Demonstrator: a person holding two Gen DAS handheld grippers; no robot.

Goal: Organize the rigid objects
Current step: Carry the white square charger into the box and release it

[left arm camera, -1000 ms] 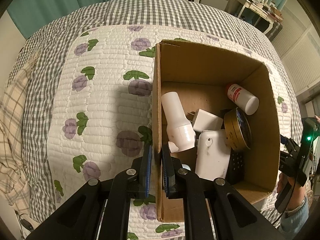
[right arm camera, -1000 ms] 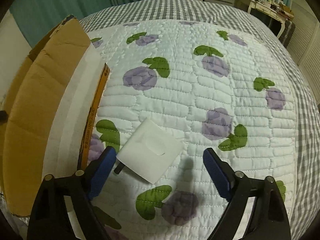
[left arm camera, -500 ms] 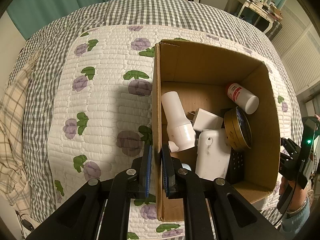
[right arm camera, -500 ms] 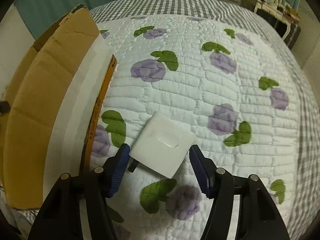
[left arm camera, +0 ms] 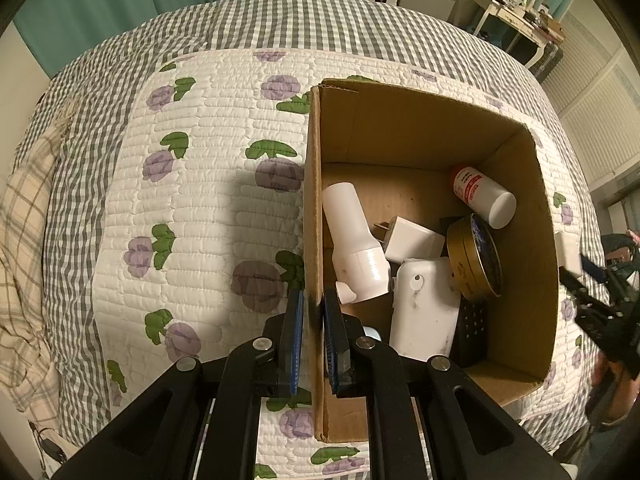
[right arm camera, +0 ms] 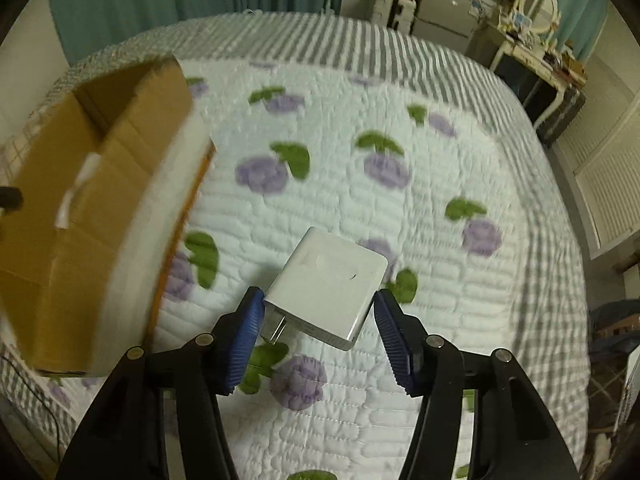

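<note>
While left tool (left arm camera: pixel 312 312) pinches box wall (left arm camera: pixel 313 200), charger (right arm camera: pixel 326 286) hangs clear

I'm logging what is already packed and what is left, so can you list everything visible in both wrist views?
cardboard box: one, brown, on the quilt, open top
tall bottle: one, white, lying in the box by its left wall
red-labelled bottle: one, white, lying in the box at the far right
round tin: one, gold with a blue face, on edge in the box
small charger: one, white, in the box
rounded device: one, white, in the box at the near side
keypad item: one, black, under the tin
square charger: one, white, prongs toward the camera, clamped above the quilt
quilt: one, white with purple flowers
left gripper: black, blue pads, shut on the box's left wall
right gripper: black, blue pads, shut on the square charger
</note>
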